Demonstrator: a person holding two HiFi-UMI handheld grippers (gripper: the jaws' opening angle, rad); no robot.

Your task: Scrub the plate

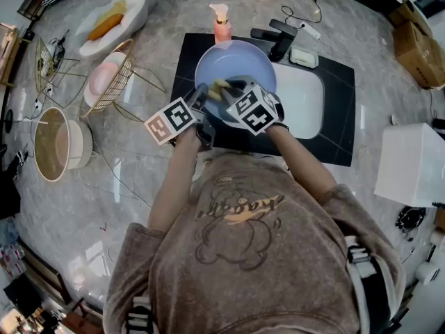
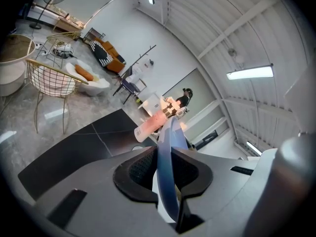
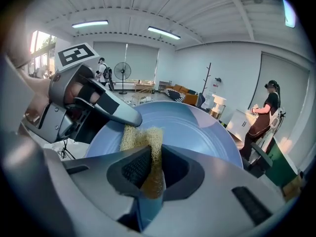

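A light blue plate (image 1: 235, 62) is held tilted over the black sink surround (image 1: 334, 82). My left gripper (image 1: 201, 97) is shut on the plate's near left rim. In the left gripper view the rim (image 2: 166, 157) runs edge-on between the black pads (image 2: 136, 174). My right gripper (image 1: 224, 89) is shut on a yellow scrub sponge (image 1: 221, 86), which lies against the plate's face. The right gripper view shows the sponge (image 3: 142, 138) pinched between the jaws and pressed on the blue plate (image 3: 197, 127), close beside the left gripper's fingers (image 3: 116, 113).
A pink pump bottle (image 1: 221, 23) and a black faucet (image 1: 278, 37) stand behind the plate, with a white basin (image 1: 304, 101) to the right. At left are a gold wire rack (image 1: 118, 75), a dish of food (image 1: 111, 19) and a round tub (image 1: 59, 145). A white box (image 1: 414, 164) sits far right.
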